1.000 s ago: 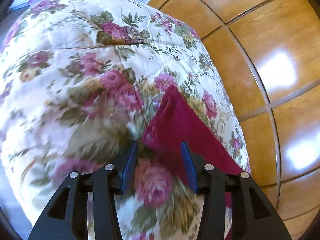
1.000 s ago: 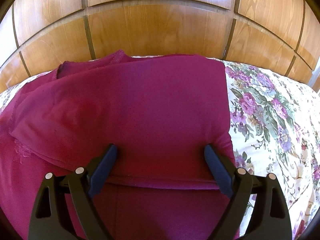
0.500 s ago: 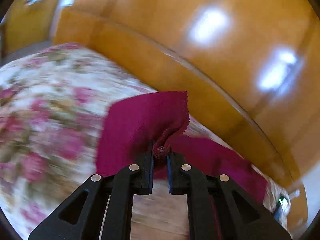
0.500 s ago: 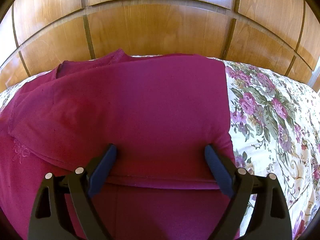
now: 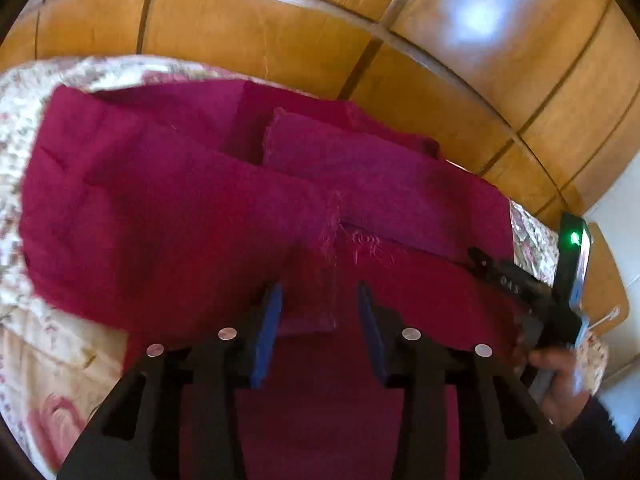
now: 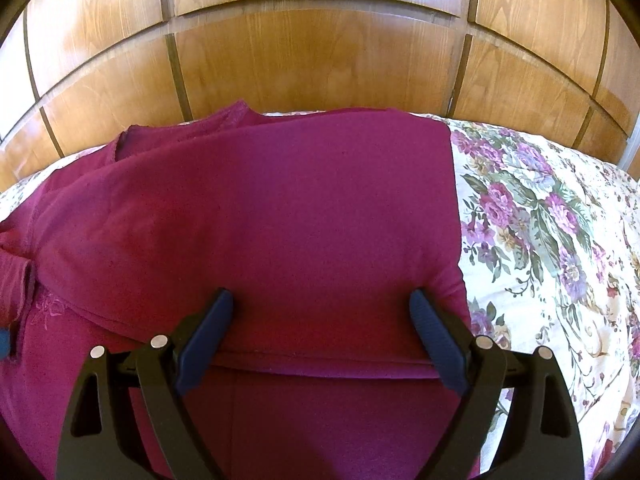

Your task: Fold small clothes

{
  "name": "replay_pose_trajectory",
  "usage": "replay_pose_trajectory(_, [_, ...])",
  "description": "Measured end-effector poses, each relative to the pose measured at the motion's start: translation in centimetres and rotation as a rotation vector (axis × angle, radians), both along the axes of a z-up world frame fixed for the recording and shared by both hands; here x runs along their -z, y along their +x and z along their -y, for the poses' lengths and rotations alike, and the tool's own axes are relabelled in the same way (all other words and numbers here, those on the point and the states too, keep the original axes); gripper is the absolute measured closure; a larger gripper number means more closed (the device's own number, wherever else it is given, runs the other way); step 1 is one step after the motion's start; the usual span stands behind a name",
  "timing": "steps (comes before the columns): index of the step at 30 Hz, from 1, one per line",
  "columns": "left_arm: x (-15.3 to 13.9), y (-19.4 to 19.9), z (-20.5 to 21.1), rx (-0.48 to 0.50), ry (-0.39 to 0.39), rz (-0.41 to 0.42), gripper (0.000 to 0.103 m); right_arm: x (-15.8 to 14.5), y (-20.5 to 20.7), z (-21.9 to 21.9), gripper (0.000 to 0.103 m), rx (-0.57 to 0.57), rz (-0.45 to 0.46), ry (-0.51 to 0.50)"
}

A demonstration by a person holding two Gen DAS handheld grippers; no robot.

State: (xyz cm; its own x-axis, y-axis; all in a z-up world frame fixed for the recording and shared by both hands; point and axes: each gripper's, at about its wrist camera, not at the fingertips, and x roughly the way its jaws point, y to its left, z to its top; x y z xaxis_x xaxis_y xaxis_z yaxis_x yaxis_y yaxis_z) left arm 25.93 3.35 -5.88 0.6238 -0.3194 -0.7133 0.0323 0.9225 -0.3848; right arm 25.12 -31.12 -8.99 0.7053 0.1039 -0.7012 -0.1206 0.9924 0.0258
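Observation:
A dark magenta garment (image 5: 168,216) lies on the floral bedspread (image 5: 24,120), partly folded, with a sleeve laid across its middle. My left gripper (image 5: 320,304) hovers just above it, jaws open, nothing between them. In the right wrist view the garment (image 6: 280,216) lies flat with a folded panel on top. My right gripper (image 6: 320,312) is wide open and rests low over the panel's near edge, empty. The right gripper's body and the hand holding it show in the left wrist view (image 5: 532,300).
A glossy wooden panelled headboard (image 6: 312,60) stands right behind the garment. Floral bedspread (image 6: 540,232) stretches to the right of the garment. A pale wall (image 5: 616,216) shows at the far right of the left wrist view.
My left gripper closed on a sleeve corner, carried it across the garment, and now stands open with the sleeve laid down. My right gripper has stayed still and open.

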Motion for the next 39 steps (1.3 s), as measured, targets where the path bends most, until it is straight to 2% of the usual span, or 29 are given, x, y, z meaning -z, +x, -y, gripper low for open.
replay_pose_trajectory(3, [-0.4, -2.9, -0.1, 0.012, 0.010, 0.031, 0.064, -0.5, 0.1, 0.0, 0.013, -0.004, -0.017, 0.004])
replay_pose_trajectory(5, [-0.2, -4.6, -0.5, 0.001, 0.031, 0.041, 0.064, -1.6, -0.5, -0.4, 0.016, -0.001, 0.006, -0.021])
replay_pose_trajectory(7, [0.5, -5.6, -0.7, -0.005, 0.045, 0.034, 0.064, -3.3, -1.9, -1.4, 0.019, -0.043, 0.049, 0.023])
replay_pose_trajectory(9, [1.1, -6.6, -1.1, -0.011, 0.065, 0.025, 0.064, -4.6, -3.1, -3.0, 0.021, -0.124, 0.050, 0.113])
replay_pose_trajectory(11, [1.8, -7.3, -1.3, -0.013, 0.078, 0.027, 0.064, -5.2, -4.1, -6.0, 0.027, -0.268, -0.010, 0.233])
replay_pose_trajectory(14, [2.4, -7.9, -1.7, -0.011, 0.083, 0.039, 0.064, -4.5, -4.6, -10.7, 0.035, -0.415, -0.114, 0.307])
replay_pose_trajectory(15, [2.6, -7.9, -1.8, -0.012, 0.078, 0.039, 0.064, -3.7, -4.5, -12.6, 0.037, -0.455, -0.175, 0.330])
replay_pose_trajectory(18, [3.2, -8.1, -2.0, -0.011, 0.070, 0.050, 0.064, -1.8, -3.6, -16.0, 0.038, -0.472, -0.267, 0.340])
replay_pose_trajectory(19, [3.2, -7.9, -1.9, -0.012, 0.068, 0.054, 0.064, -1.3, -3.3, -16.9, 0.047, -0.458, -0.274, 0.322])
replay_pose_trajectory(20, [3.3, -8.0, -1.8, -0.012, 0.065, 0.058, 0.064, -1.3, -3.1, -17.5, 0.077, -0.455, -0.262, 0.295])
replay_pose_trajectory(21, [3.3, -8.0, -1.8, -0.012, 0.062, 0.063, 0.064, -1.5, -3.0, -18.1, 0.091, -0.468, -0.258, 0.272])
replay_pose_trajectory(22, [3.3, -8.0, -1.8, -0.013, 0.059, 0.067, 0.064, -2.1, -2.9, -18.7, 0.095, -0.477, -0.254, 0.233])
replay_pose_trajectory(23, [3.2, -7.9, -1.8, -0.013, 0.057, 0.070, 0.064, -2.6, -3.2, -18.8, 0.096, -0.482, -0.232, 0.209])
replay_pose_trajectory(25, [3.3, -8.0, -1.7, -0.014, 0.058, 0.076, 0.064, -5.3, -4.3, -18.7, 0.096, -0.510, -0.133, 0.163])
replay_pose_trajectory(32, [3.6, -9.2, -1.8, -0.015, 0.069, 0.083, 0.064, -16.0, -5.1, -14.4, 0.096, -0.517, 0.111, 0.246])
replay_pose_trajectory(35, [3.6, -9.2, -1.7, -0.016, 0.071, 0.083, 0.064, -18.2, -3.9, -12.4, 0.096, -0.458, 0.167, 0.229])
replay_pose_trajectory(39, [3.7, -8.9, -1.4, -0.017, 0.073, 0.083, 0.064, -17.6, -1.8, -7.5, 0.096, -0.331, 0.155, 0.225])
